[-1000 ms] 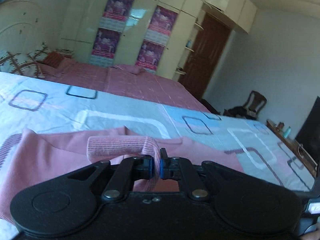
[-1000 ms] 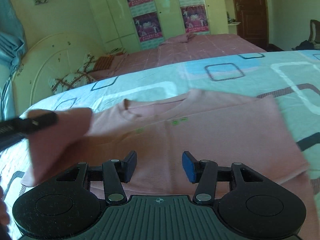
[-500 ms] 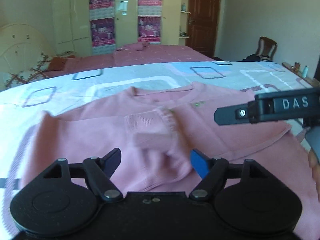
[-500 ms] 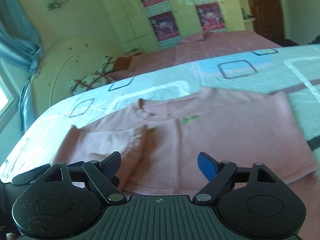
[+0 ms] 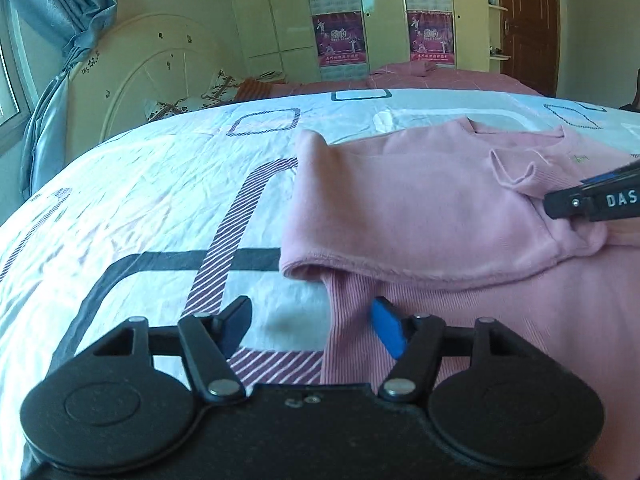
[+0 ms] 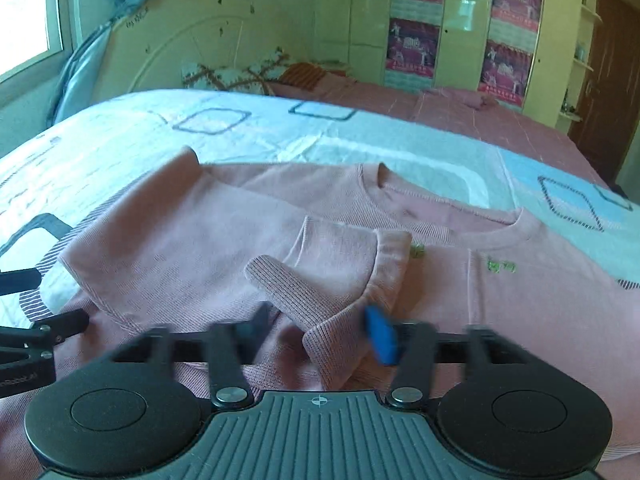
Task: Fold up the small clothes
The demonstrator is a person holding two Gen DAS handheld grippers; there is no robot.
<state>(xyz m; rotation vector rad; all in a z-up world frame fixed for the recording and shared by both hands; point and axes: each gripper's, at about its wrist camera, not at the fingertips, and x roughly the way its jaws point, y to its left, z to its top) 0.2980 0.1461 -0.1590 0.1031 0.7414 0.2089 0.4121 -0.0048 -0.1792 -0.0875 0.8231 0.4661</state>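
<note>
A pink sweater lies front up on the patterned bed sheet, its left sleeve folded across the chest. My left gripper hovers low at the sweater's left side; its jaws are closing, with the ribbed hem edge between them and no pad pressing. In the right wrist view my right gripper, blurred, is closing around the ribbed sleeve cuff, which lies between its fingers without a clear pinch. The right gripper also shows at the left wrist view's right edge.
The sheet spreads wide to the left of the sweater. Behind it are a pink bed, pillows, a white headboard, wardrobes with posters, a curtain and a brown door.
My left gripper let go of the sleeve cuff, opened, and swung left and down to the hem edge. The right gripper opened wide, moved onto the dropped cuff, and narrowed.
</note>
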